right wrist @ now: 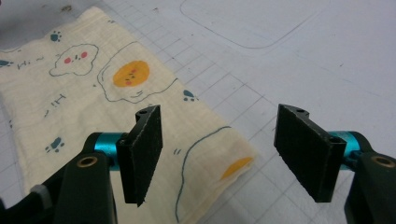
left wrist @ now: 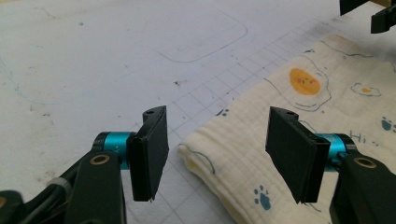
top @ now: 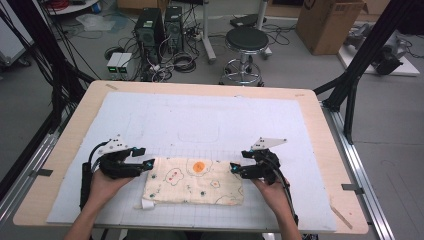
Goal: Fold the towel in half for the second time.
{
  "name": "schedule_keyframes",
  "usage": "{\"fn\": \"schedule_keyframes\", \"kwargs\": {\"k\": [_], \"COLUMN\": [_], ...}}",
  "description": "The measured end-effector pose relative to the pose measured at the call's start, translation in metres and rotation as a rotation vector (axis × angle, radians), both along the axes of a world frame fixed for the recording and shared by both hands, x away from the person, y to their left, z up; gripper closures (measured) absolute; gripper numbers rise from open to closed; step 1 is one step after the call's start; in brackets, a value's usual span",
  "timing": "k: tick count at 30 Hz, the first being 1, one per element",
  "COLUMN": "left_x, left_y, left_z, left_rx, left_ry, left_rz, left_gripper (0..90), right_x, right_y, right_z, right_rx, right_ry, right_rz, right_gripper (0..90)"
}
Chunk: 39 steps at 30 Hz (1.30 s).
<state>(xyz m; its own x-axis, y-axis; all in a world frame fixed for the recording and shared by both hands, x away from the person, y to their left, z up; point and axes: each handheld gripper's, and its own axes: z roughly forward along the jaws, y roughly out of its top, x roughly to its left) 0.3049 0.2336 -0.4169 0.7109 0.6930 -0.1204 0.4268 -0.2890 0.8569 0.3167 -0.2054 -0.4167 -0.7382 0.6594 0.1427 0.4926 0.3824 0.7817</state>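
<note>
Cloth (top: 194, 181) folded flat on near part of white mat (top: 200, 120). Left gripper (top: 145, 159) and right gripper (top: 235, 169) at opposite far corners, jaws apart, nothing gripped. Next fold probably pending.

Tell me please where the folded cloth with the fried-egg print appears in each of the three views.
High view: the folded cloth lies at lower centre on the white mat, between the two grippers.
Left gripper view: the cloth fills the right half; a folded corner sits between the open jaws.
Right gripper view: the cloth covers the left half; one corner lies between the open jaws.
Shared landmark: the large orange yolk.
</note>
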Motion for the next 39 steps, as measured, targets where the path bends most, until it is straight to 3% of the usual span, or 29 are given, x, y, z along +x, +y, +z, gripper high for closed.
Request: {"fn": "schedule_keyframes", "kwargs": {"k": [11, 21, 25, 29, 34, 39], "left_x": [0.010, 0.026, 0.029, 0.030, 0.032, 0.031], "left_y": [0.000, -0.003, -0.005, -0.008, -0.014, -0.014], "left_z": [-0.006, -0.020, -0.025, -0.025, -0.029, -0.029], "left_rx": [-0.003, 0.003, -0.002, -0.011, 0.015, 0.035], "left_ry": [0.020, 0.104, 0.141, 0.145, 0.169, 0.168], "left_rz": [0.066, 0.120, 0.117, 0.099, 0.075, 0.059], "left_gripper": [43.5, 46.9, 51.0, 52.9, 59.8, 70.3], "right_x": [0.009, 0.019, 0.020, 0.020, 0.020, 0.020], "right_y": [0.002, -0.004, -0.002, 0.000, -0.001, 0.000], "right_z": [-0.007, -0.017, -0.021, -0.022, -0.023, -0.023], "right_rx": [-0.017, -0.040, -0.061, -0.070, -0.056, -0.058], "right_ry": [0.019, 0.092, 0.108, 0.120, 0.136, 0.138], "right_rz": [-0.015, -0.047, -0.037, -0.027, -0.026, -0.012], "right_gripper": [39.4, 54.6, 57.4, 62.4, 68.2, 75.1]}}
